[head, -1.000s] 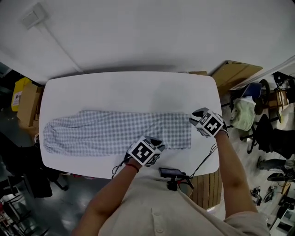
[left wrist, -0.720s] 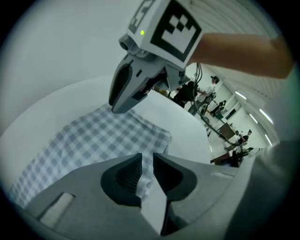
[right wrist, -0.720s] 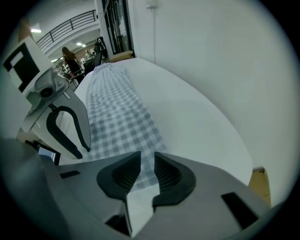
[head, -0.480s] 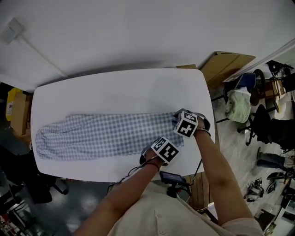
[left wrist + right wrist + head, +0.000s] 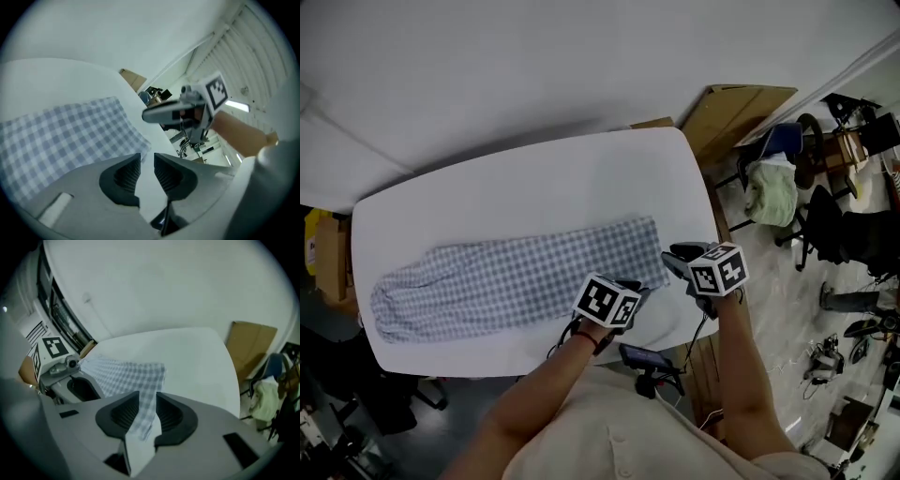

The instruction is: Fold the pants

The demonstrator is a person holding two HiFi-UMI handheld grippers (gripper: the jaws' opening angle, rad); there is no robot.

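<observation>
Head view: the pants [image 5: 506, 277] lie flat along the table [image 5: 534, 178], stretching away from both tools towards the far end. The left gripper [image 5: 630, 292] sits over the near corner of the end closest to it. The right gripper [image 5: 675, 258] is at the other corner of that end, close to the table's edge. From up here I can't see what is in either pair of jaws.

Left gripper view: its jaws stand only a narrow slit apart, and the slit shows bare table, nothing gripped. The checked cloth [image 5: 61, 136] ends just beside and ahead of one jaw tip, not between the two. The right gripper [image 5: 150, 114] hangs beyond the tips, above the table.

Right gripper view: here is what the other views don't show. A strip of the checked cloth [image 5: 122, 373] rises off the table and runs in between this tool's pads, so it holds that corner. Its jaws have just been opening a little, with the cloth between them.

My worry is that thin pinch. If it loosens more, the corner may slide out as it is carried over. The left one, closing where it stands, could shut on nothing. Then only one corner lifts and the fold goes crooked.
</observation>
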